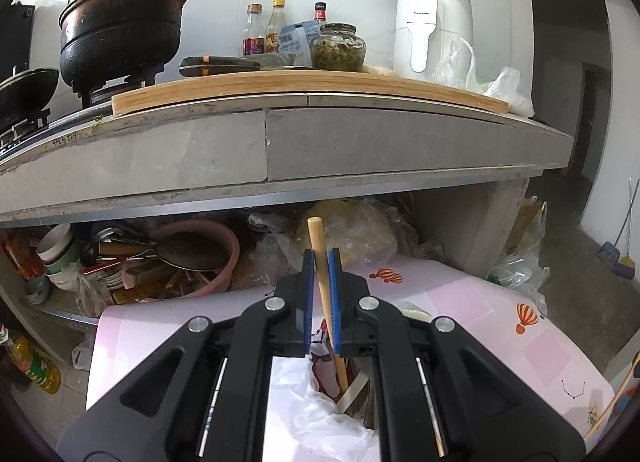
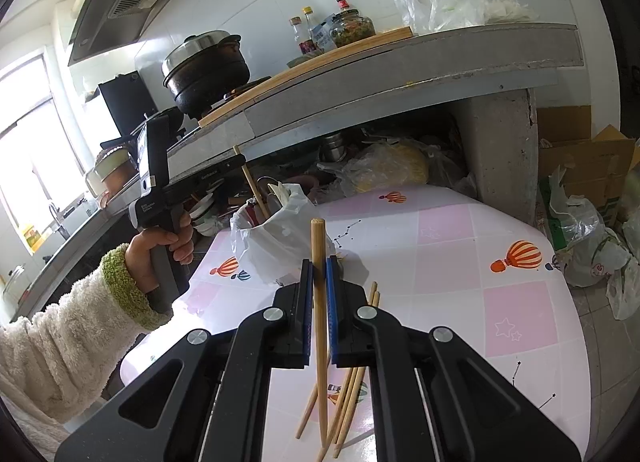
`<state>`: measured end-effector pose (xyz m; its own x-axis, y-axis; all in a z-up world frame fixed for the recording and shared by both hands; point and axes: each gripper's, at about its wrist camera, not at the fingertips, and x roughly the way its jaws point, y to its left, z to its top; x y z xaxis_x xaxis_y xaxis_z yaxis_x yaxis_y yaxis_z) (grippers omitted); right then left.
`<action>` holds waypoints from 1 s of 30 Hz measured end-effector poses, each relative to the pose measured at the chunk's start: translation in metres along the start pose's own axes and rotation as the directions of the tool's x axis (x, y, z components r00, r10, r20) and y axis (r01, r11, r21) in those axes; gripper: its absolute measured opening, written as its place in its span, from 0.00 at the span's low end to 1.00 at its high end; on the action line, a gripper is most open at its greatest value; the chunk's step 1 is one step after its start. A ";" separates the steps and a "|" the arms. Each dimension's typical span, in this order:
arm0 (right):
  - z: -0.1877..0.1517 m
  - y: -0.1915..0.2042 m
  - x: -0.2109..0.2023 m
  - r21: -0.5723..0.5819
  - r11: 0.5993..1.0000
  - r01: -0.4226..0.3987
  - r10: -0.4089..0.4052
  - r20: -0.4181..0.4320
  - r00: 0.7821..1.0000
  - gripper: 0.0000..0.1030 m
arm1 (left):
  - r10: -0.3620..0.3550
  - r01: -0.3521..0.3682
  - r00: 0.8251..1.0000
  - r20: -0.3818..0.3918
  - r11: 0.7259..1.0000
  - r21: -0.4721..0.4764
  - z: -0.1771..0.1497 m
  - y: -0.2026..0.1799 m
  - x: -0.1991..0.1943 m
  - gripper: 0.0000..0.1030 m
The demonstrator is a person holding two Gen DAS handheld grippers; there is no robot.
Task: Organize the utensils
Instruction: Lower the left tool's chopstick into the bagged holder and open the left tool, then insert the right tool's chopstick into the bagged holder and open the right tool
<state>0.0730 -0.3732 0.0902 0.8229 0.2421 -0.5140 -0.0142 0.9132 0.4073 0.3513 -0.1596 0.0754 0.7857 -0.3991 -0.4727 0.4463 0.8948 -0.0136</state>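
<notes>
Left tongs (image 1: pixel 320 298) pinch a chopstick (image 1: pixel 316 238) over the bag-lined holder (image 2: pixel 276 222); right tongs (image 2: pixel 319 302) clamp another chopstick (image 2: pixel 319 262); I'd lower straight.

A table (image 2: pixel 460 238) in a pink checked cloth with balloon prints is carrying a container (image 2: pixel 276 234) lined with a white plastic bag near its far edge. Loose chopsticks (image 2: pixel 352 394) are lying on the cloth at the near side, well apart from the container.
</notes>
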 end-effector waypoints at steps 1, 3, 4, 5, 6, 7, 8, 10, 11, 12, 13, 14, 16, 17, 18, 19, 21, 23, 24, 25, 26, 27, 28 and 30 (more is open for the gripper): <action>0.000 0.000 0.000 0.000 1.000 0.001 -0.001 0.001 1.000 0.07 | 0.003 -0.003 1.000 -0.002 1.000 0.000 0.001 0.000 0.000 0.06; 0.001 0.000 -0.001 0.000 1.000 0.001 -0.001 0.005 1.000 0.07 | 0.008 -0.009 1.000 -0.010 1.000 -0.004 0.001 0.001 -0.001 0.07; 0.001 0.001 -0.002 0.000 1.000 0.002 -0.002 0.006 1.000 0.07 | 0.012 -0.012 1.000 -0.013 1.000 -0.007 0.002 0.002 -0.001 0.07; 0.001 0.001 -0.002 -0.002 1.000 0.004 -0.004 0.007 1.000 0.07 | 0.012 -0.012 1.000 -0.018 1.000 -0.014 0.002 0.003 -0.002 0.07; 0.001 0.000 -0.003 -0.002 1.000 0.004 -0.004 0.007 1.000 0.07 | 0.008 -0.008 1.000 -0.025 1.000 -0.019 0.002 0.003 -0.002 0.07; 0.001 0.000 -0.004 -0.001 1.000 0.004 -0.004 0.008 1.000 0.07 | 0.004 -0.005 0.999 -0.033 1.000 -0.023 0.002 0.004 -0.003 0.15; 0.002 0.000 -0.005 -0.001 1.000 0.005 -0.005 0.010 1.000 0.07 | 0.003 -0.004 0.999 -0.037 1.000 -0.025 0.002 0.005 -0.004 0.27; 0.002 0.000 -0.007 -0.002 1.000 0.005 -0.005 0.014 1.000 0.07 | -0.004 0.003 0.999 -0.035 1.000 -0.031 0.001 0.005 -0.008 0.36; 0.003 0.000 -0.008 -0.002 1.000 0.004 -0.004 0.016 1.000 0.07 | -0.007 0.006 1.000 -0.029 0.999 -0.032 0.000 0.005 -0.012 0.41; 0.004 0.000 -0.008 -0.003 1.000 0.004 -0.004 0.018 1.000 0.07 | -0.008 0.007 1.000 -0.027 1.000 -0.031 0.000 0.005 -0.016 0.43; 0.005 0.000 -0.010 -0.003 1.000 0.003 -0.003 0.021 1.000 0.07 | -0.007 0.007 1.000 -0.026 0.999 -0.032 0.000 0.005 -0.019 0.47; 0.006 0.000 -0.011 -0.004 1.000 0.000 0.000 0.024 1.000 0.07 | -0.013 0.012 1.000 -0.021 0.999 -0.039 -0.001 0.007 -0.026 0.48; 0.011 0.002 -0.013 -0.011 1.000 -0.005 0.006 0.035 0.999 0.07 | -0.024 0.024 1.000 -0.015 0.998 -0.052 -0.004 0.009 -0.037 0.53; 0.016 0.004 -0.015 -0.019 1.000 -0.011 0.012 0.045 0.999 0.07 | -0.029 0.029 1.000 -0.008 0.998 -0.062 -0.006 0.011 -0.047 0.57; 0.019 0.005 -0.016 -0.025 1.000 -0.017 0.018 0.052 0.998 0.07 | -0.031 0.031 1.000 -0.002 0.997 -0.072 -0.010 0.012 -0.055 0.59; 0.026 0.008 -0.017 -0.034 0.999 -0.027 0.029 0.065 0.997 0.07 | -0.032 0.032 0.999 0.002 0.996 -0.079 -0.014 0.014 -0.062 0.61; 0.039 0.012 -0.018 -0.056 0.998 -0.034 0.039 0.085 0.996 0.07 | -0.029 0.029 1.000 0.004 0.995 -0.098 -0.027 0.018 -0.081 0.64; 0.058 0.019 -0.015 -0.083 0.995 -0.056 0.064 0.107 0.992 0.07 | -0.024 0.024 1.000 -0.002 0.993 -0.114 -0.041 0.022 -0.095 0.66; 0.067 0.023 -0.012 -0.094 0.994 -0.063 0.074 0.115 0.991 0.07 | -0.022 0.021 1.000 -0.005 0.992 -0.122 -0.048 0.023 -0.102 0.67; 0.077 0.027 -0.010 -0.108 0.992 -0.066 0.080 0.124 0.989 0.07 | -0.018 0.016 1.000 -0.010 0.991 -0.129 -0.059 0.026 -0.112 0.67; 0.090 0.034 -0.006 -0.131 0.989 -0.070 0.088 0.138 0.987 0.07 | -0.014 0.012 1.000 -0.015 0.991 -0.131 -0.066 0.027 -0.116 0.68; 0.097 0.038 -0.004 -0.145 0.987 -0.072 0.093 0.146 0.985 0.07 | -0.005 0.002 1.000 -0.023 0.992 -0.129 -0.074 0.030 -0.122 0.68; 0.109 0.045 0.001 -0.163 0.984 -0.074 0.100 0.160 0.982 0.07 | 0.008 -0.011 0.999 -0.031 0.992 -0.126 -0.082 0.032 -0.128 0.68; 0.129 0.057 0.009 -0.189 0.979 -0.078 0.114 0.187 0.976 0.07 | 0.046 -0.051 0.998 -0.042 0.991 -0.123 -0.098 0.039 -0.141 0.68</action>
<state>0.1530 -0.3613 0.2058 0.9075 0.2789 -0.3140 -0.1853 0.9369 0.2963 0.2165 -0.0486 0.0549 0.7868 -0.3484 -0.5095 0.3496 0.9318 -0.0972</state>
